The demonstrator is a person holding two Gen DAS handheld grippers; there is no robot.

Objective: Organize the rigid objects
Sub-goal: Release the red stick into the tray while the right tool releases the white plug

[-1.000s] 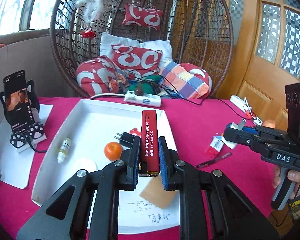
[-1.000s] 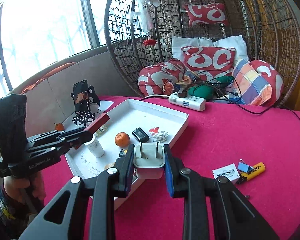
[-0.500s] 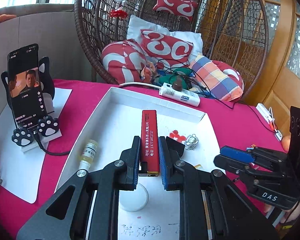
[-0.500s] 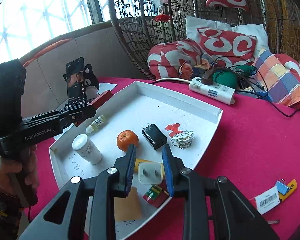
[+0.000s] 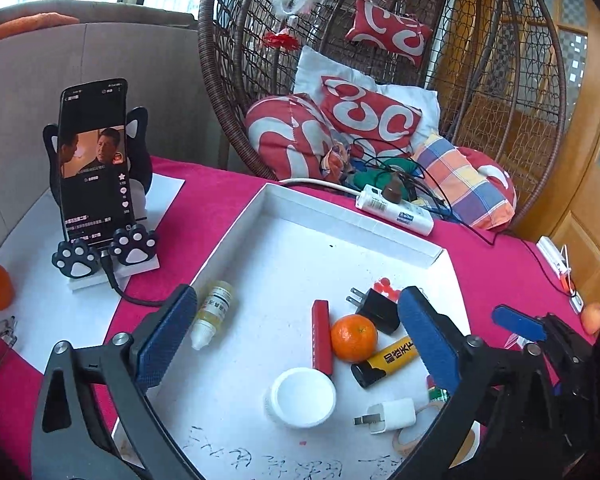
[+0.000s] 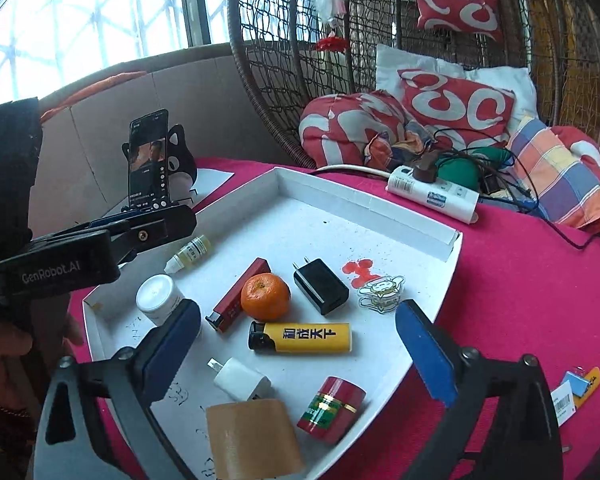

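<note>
Left tongs just opened wide, empty, over white tray, red lighter beside orange

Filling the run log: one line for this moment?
left gripper: open, empty | right gripper: open, empty | red lighter, white charger: in tray

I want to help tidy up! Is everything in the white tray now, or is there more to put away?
Mostly done: the red lighter and white charger lie in the white tray. Both the left gripper and right gripper have just opened, holding nothing. Left: a small yellow lighter and tag on the red cloth.
</note>
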